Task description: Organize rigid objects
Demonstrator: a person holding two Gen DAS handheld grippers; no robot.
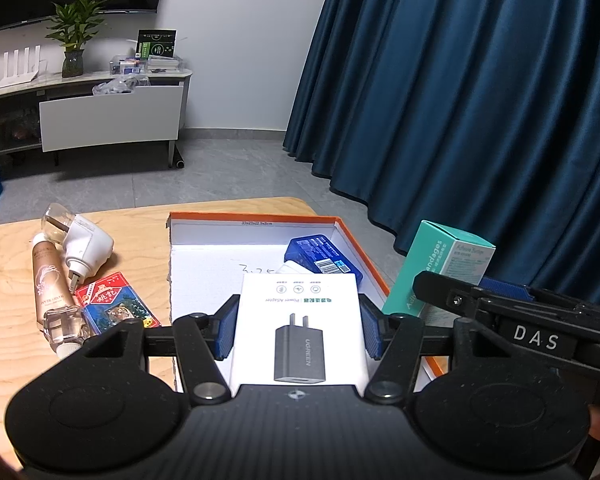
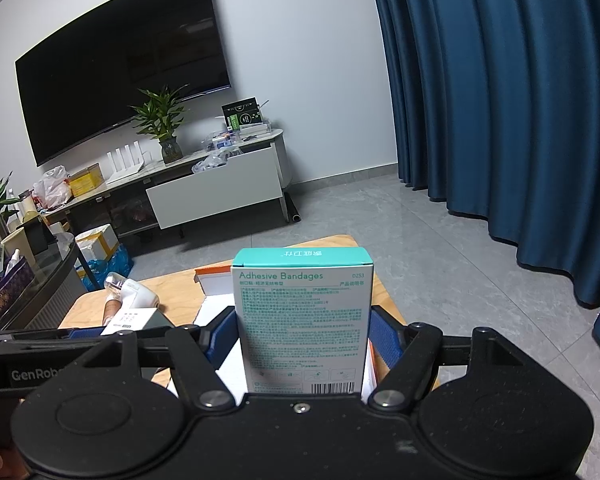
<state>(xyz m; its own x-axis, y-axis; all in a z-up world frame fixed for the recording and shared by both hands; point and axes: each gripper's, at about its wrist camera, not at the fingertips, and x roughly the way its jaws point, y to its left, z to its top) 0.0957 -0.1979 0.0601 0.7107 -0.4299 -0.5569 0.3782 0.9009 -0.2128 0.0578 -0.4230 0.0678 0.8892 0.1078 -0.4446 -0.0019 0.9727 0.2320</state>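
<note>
We hold the adapter box (image 1: 300, 320) in the left gripper (image 1: 298, 330) and the bandage box (image 2: 302, 320) in the right gripper (image 2: 300, 330) above the tray (image 1: 256, 218), both clamped; next, we judge, each goes down inside it.

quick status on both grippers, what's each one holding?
Left gripper: closed on the white charger box.
Right gripper: closed on the teal bandage box.
</note>
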